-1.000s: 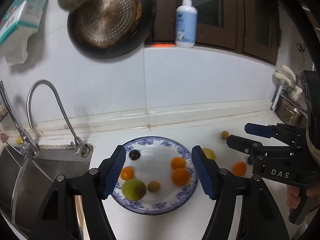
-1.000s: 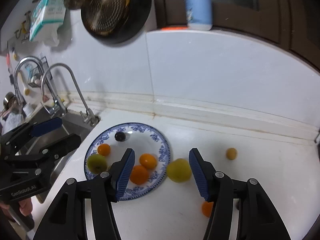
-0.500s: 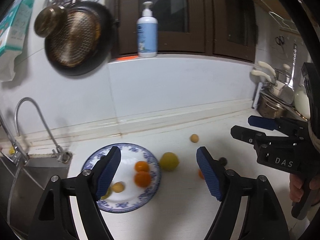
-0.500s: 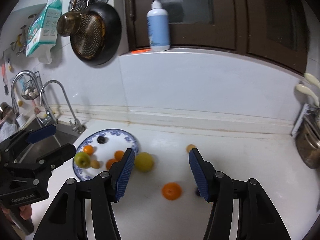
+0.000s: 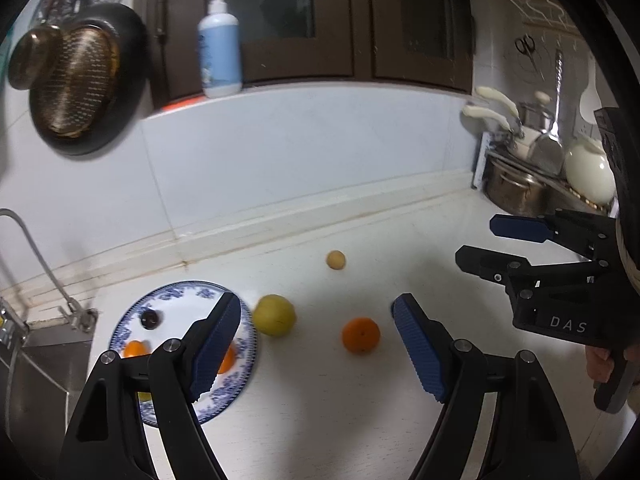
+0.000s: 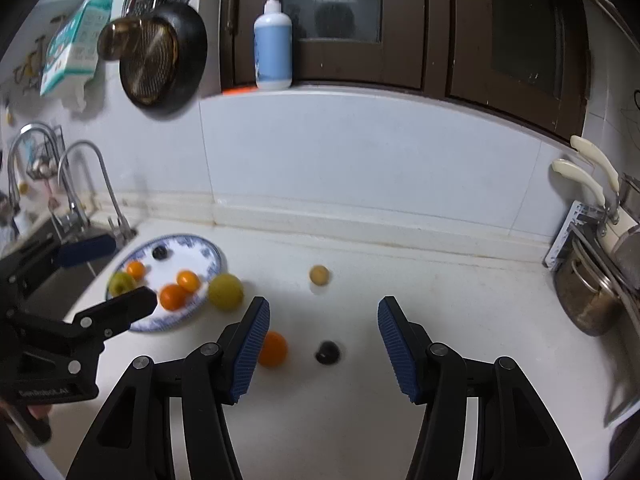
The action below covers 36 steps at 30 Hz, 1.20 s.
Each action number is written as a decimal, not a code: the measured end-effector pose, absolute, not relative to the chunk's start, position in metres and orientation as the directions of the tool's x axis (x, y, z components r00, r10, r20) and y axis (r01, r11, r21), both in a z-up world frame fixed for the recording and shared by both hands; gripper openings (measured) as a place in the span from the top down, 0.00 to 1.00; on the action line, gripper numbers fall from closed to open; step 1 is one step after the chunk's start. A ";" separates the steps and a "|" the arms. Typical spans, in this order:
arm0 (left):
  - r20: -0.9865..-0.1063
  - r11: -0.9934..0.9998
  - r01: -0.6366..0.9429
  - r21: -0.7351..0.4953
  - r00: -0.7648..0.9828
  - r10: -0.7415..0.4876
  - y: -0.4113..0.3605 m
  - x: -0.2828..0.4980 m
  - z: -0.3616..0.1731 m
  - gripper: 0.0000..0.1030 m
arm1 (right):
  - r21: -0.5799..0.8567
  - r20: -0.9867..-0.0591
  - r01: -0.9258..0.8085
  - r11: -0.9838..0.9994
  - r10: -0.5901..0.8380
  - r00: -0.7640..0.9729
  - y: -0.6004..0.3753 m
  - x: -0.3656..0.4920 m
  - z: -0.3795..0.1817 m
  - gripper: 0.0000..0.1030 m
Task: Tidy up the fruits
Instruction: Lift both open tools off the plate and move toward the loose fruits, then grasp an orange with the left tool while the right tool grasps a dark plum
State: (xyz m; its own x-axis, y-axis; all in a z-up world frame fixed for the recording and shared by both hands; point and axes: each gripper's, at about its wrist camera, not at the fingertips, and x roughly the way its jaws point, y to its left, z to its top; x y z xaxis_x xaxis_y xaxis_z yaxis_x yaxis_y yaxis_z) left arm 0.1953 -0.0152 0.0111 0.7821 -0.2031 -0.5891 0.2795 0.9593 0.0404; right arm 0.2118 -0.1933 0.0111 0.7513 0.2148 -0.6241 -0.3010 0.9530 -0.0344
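A blue-and-white plate [image 5: 168, 300] [image 6: 208, 252] holds several fruits: oranges, a green apple [image 6: 122, 283] and a dark plum [image 6: 160, 253]. Loose on the white counter lie a yellow-green fruit [image 5: 275, 315] [image 6: 226, 291] beside the plate's rim, an orange [image 5: 361, 335] [image 6: 273, 349], a small tan fruit [image 5: 335, 260] [image 6: 319, 275] and a dark plum [image 6: 328, 353]. My left gripper [image 5: 318, 344] is open and empty above the yellow-green fruit and orange. My right gripper [image 6: 322, 344] is open and empty, with the loose dark plum between its fingers.
A sink with taps [image 6: 86, 184] lies left of the plate. A steel pot [image 6: 588, 296] and utensils stand at the right. A soap bottle [image 6: 273, 52] stands on the ledge above the backsplash; a pan [image 6: 160, 60] hangs on the wall.
Both grippers have drawn back and swung right, away from the plate. The loose orange and dark plum have come into view on the counter. Both grippers stay open.
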 end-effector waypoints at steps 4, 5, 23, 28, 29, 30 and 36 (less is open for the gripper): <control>-0.609 0.948 0.314 0.048 0.762 -0.221 -0.025 0.202 -0.004 0.24 | -0.037 -0.653 -0.322 0.946 0.222 0.725 -0.200 0.217 -0.003 0.44; -0.615 0.944 0.324 0.052 0.756 -0.225 -0.027 0.204 -0.008 0.24 | -0.036 -0.659 -0.327 0.944 0.223 0.718 -0.201 0.217 -0.007 0.44; -0.707 0.883 0.467 0.051 0.642 -0.298 -0.052 0.245 -0.072 0.26 | -0.046 -0.775 -0.449 0.892 0.252 0.579 -0.197 0.256 -0.077 0.45; -0.736 0.880 0.475 0.023 0.604 -0.306 -0.057 0.257 -0.087 0.30 | -0.029 -0.801 -0.474 0.880 0.263 0.537 -0.198 0.269 -0.092 0.48; -0.740 0.879 0.476 0.020 0.598 -0.307 -0.058 0.259 -0.089 0.31 | -0.026 -0.804 -0.480 0.877 0.267 0.531 -0.197 0.271 -0.094 0.49; -0.742 0.880 0.475 0.019 0.596 -0.306 -0.059 0.260 -0.091 0.32 | -0.024 -0.807 -0.486 0.874 0.270 0.525 -0.196 0.273 -0.096 0.50; -0.757 0.875 0.483 0.017 0.578 -0.305 -0.062 0.266 -0.098 0.36 | -0.017 -0.822 -0.512 0.859 0.279 0.496 -0.193 0.283 -0.108 0.55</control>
